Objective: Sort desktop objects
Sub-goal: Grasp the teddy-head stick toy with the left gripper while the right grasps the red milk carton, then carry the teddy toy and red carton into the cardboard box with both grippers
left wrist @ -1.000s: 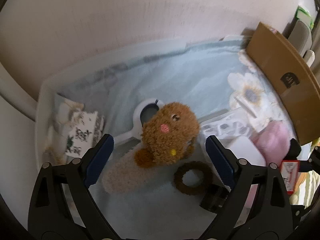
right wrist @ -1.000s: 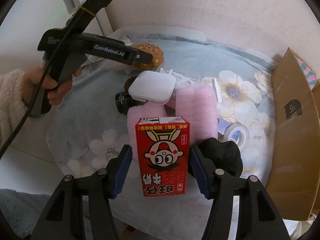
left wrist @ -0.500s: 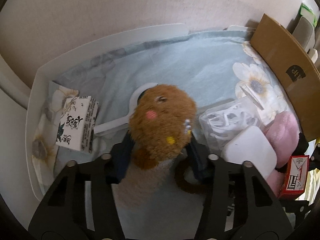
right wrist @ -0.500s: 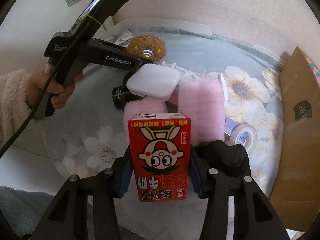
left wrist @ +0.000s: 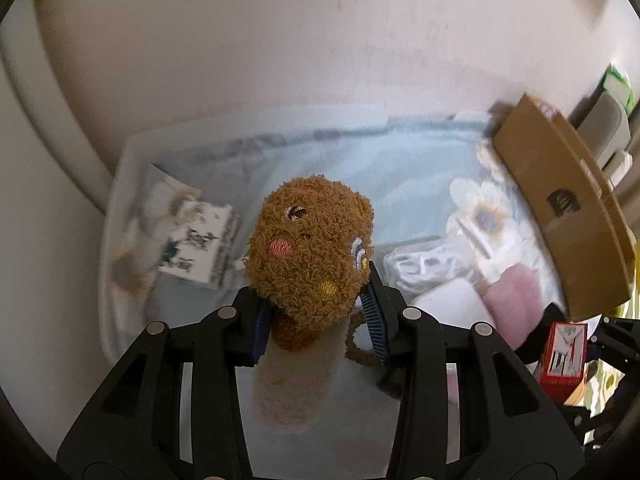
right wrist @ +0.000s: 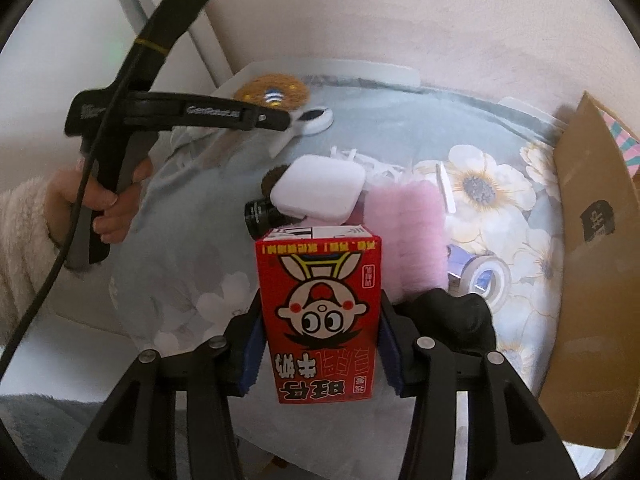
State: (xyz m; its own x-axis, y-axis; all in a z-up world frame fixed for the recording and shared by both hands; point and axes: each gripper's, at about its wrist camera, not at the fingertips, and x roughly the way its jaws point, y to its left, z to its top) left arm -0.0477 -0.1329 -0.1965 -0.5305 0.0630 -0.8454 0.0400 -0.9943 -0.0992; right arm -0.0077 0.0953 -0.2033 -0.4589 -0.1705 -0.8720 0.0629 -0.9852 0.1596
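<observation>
Over the desk: a pale blue flowered cloth (right wrist: 400,128) covers the surface, strewn with small items.
Left gripper (left wrist: 318,316): its jaws are closing on the brown plush toy (left wrist: 310,248), blue pads pressed into the fur at both sides under the head; the toy's beige body hangs down between the fingers.
Plush toy's place: gripped at the far left of the cloth, near a black-and-white printed carton (left wrist: 196,244); whether its lower end is clear of the cloth cannot be told, as the view there is blurred.
Right gripper (right wrist: 320,348): clenched on the red milk carton (right wrist: 320,316), which stands upside down between the pads, above the near edge of the cloth.
Left on the cloth: a white square case (right wrist: 318,190), a pink fluffy item (right wrist: 408,240), a tape roll (right wrist: 486,278), a black cylinder (right wrist: 260,216) and a white hand mirror (right wrist: 316,118).
Likely target: the cardboard box (right wrist: 592,264) at the right edge, though its inside is not visible.
Step in hand: both picks look made, so carrying comes next.
Next move calls for: a firm squeeze on the soft toy, which may slip, and a route over the pile that avoids the two grippers meeting.
</observation>
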